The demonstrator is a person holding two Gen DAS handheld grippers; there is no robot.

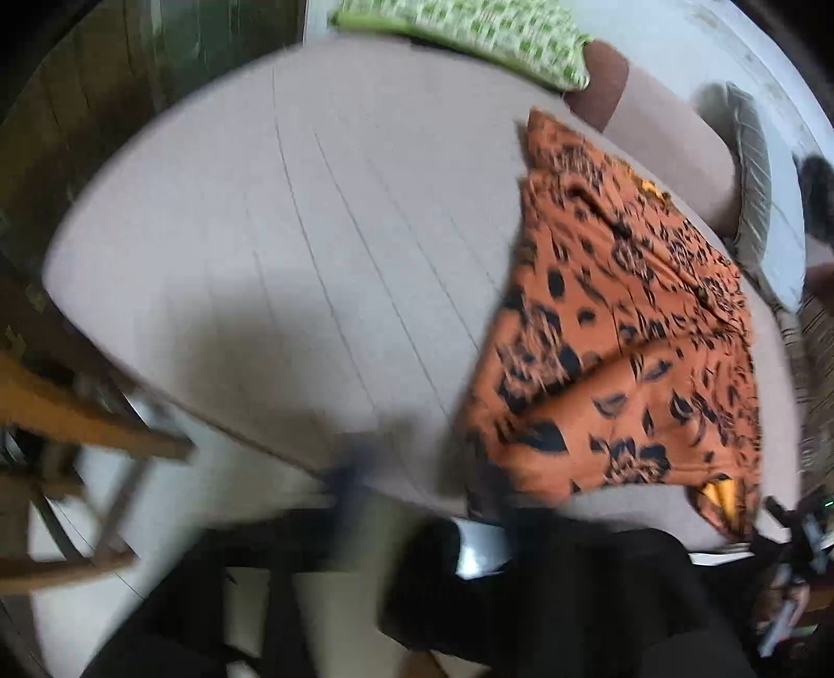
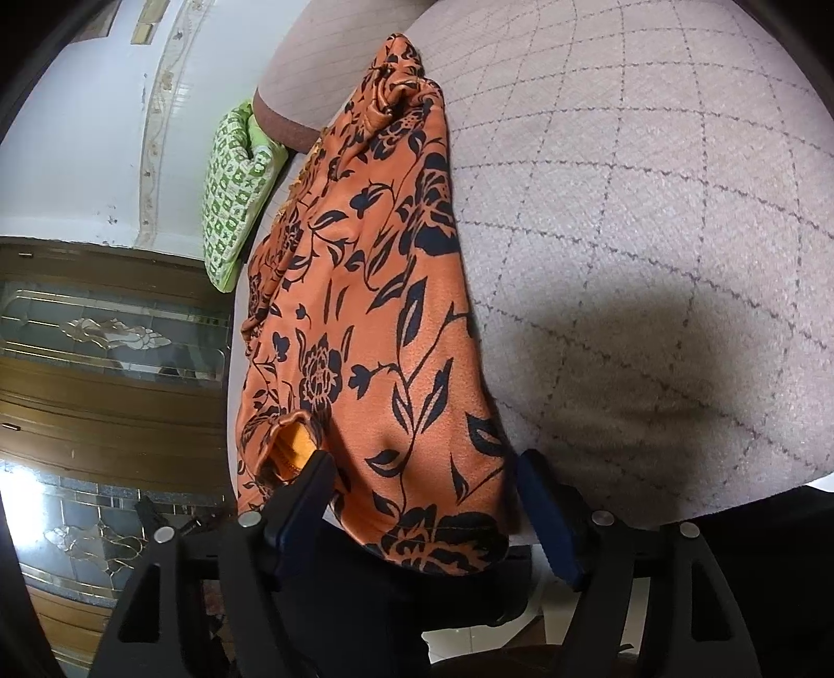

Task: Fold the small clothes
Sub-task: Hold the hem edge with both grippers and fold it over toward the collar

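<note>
An orange garment with a black flower print (image 1: 625, 323) lies folded on a pale quilted seat (image 1: 286, 234), towards its right side. In the blurred left wrist view my left gripper (image 1: 432, 495) shows as two smeared dark fingers standing apart at the seat's near edge. It is beside the garment's lower left corner and holds nothing. In the right wrist view my right gripper (image 2: 422, 480) is open. The garment (image 2: 375, 323) has its near hem lying loose between the wide-set fingers. The left fingertip (image 2: 313, 474) sits by a yellow-lined opening.
A green patterned cushion (image 1: 469, 31) (image 2: 229, 198) rests at the seat's far end, and a striped cushion (image 1: 750, 182) lies to the right. Wooden furniture (image 1: 78, 417) stands left of the seat. A wooden door with glass panels (image 2: 104, 339) is beyond. Bare seat (image 2: 651, 234) lies beside the garment.
</note>
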